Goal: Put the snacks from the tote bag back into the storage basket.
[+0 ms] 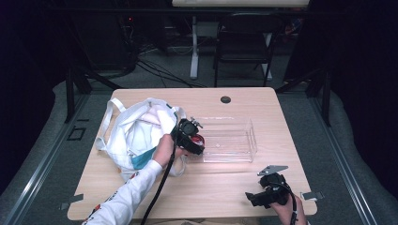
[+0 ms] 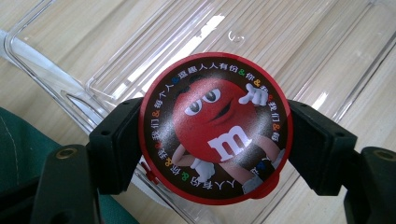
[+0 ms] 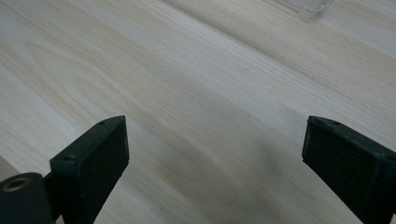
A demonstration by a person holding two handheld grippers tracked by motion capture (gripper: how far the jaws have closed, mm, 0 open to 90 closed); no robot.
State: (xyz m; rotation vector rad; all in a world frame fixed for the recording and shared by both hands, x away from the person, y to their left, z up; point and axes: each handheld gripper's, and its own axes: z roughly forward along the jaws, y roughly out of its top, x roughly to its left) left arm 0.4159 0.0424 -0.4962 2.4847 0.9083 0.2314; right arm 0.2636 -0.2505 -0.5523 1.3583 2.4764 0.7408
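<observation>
**Round candy tin held over the clear tray**

At the left of the wooden table [image 1: 234, 183] we see a white tote bag [image 1: 136, 133], lying open with cloth inside. Just beside it, our left gripper [image 1: 193, 140] holds a round red M&M's tin [image 2: 215, 128]; both black jaws press on its opposite sides, so the grip is firm. The tin hangs above the near left end of the transparent plastic tray [image 1: 230, 139], which stands in the middle of the table. Further right, near the front edge, our right gripper [image 1: 256, 199] rests low over bare wood, its jaws spread wide apart with nothing between them.
</observation>
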